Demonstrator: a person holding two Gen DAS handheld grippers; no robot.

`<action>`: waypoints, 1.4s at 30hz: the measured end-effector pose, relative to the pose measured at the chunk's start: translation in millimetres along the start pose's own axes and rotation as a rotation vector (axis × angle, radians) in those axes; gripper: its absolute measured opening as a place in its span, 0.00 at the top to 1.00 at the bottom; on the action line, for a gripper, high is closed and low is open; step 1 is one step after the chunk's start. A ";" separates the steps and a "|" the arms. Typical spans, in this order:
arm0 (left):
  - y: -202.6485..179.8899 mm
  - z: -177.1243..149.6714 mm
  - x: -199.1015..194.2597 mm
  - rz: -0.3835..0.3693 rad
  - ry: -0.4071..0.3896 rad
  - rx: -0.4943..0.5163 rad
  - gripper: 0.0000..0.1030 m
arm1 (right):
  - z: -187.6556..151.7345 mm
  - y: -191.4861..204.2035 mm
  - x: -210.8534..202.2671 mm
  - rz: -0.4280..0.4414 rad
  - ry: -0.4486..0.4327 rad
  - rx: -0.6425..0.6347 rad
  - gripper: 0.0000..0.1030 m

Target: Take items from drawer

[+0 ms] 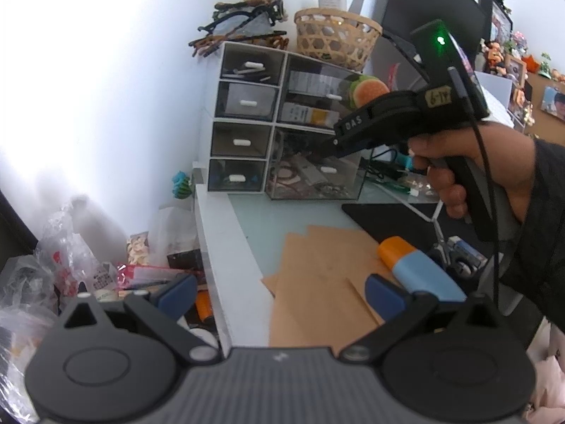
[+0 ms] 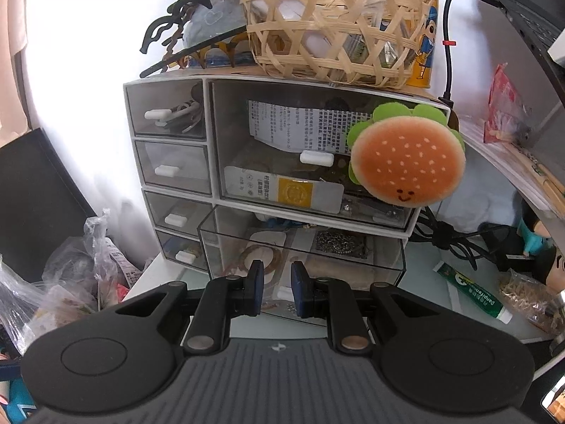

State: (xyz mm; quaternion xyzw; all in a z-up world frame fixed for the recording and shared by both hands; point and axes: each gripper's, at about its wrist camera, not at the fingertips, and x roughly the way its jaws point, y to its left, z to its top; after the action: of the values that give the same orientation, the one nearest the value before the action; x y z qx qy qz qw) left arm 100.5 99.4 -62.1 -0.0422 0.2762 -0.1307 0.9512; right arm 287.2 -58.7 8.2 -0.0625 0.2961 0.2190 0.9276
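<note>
hovering over the pulled-out clear drawer [image 2: 303, 247] at the organizer's [image 2: 169, 81] lower right, the right gripper [image 2: 277, 288] holds its fingers slightly apart, gripping nothing. the left gripper [image 1: 280, 291] gapes wide, empty, above brown paper [image 1: 317, 282].

The clear lower drawer [image 2: 303, 258] stands pulled out from the white organiser [image 2: 169, 81] on the desk [image 1: 268, 222]. Bracelets [image 2: 257, 258] and a chain [image 2: 340, 242] lie inside.

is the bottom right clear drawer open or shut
Open: the clear drawer juts forward past the organizer's white frame, its top uncovered, with the right gripper at its front wall.
</note>
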 end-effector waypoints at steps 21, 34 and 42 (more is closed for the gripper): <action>3.9 2.7 -4.3 -0.011 -0.006 -0.007 0.00 | 11.0 3.1 19.3 -0.055 0.000 -0.018 0.82; 2.1 3.6 -5.5 -0.018 -0.011 -0.008 0.00 | 12.9 5.0 14.0 -0.082 -0.022 -0.019 0.80; -1.2 4.9 -11.3 -0.032 -0.025 0.000 0.00 | 12.6 3.9 -15.9 -0.094 -0.042 -0.037 0.79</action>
State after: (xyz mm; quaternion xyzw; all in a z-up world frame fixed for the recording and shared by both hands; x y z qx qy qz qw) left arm 93.6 101.4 -52.0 -0.0485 0.2634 -0.1454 0.9524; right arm 280.4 -58.0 27.7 -0.0891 0.2693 0.1818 0.9415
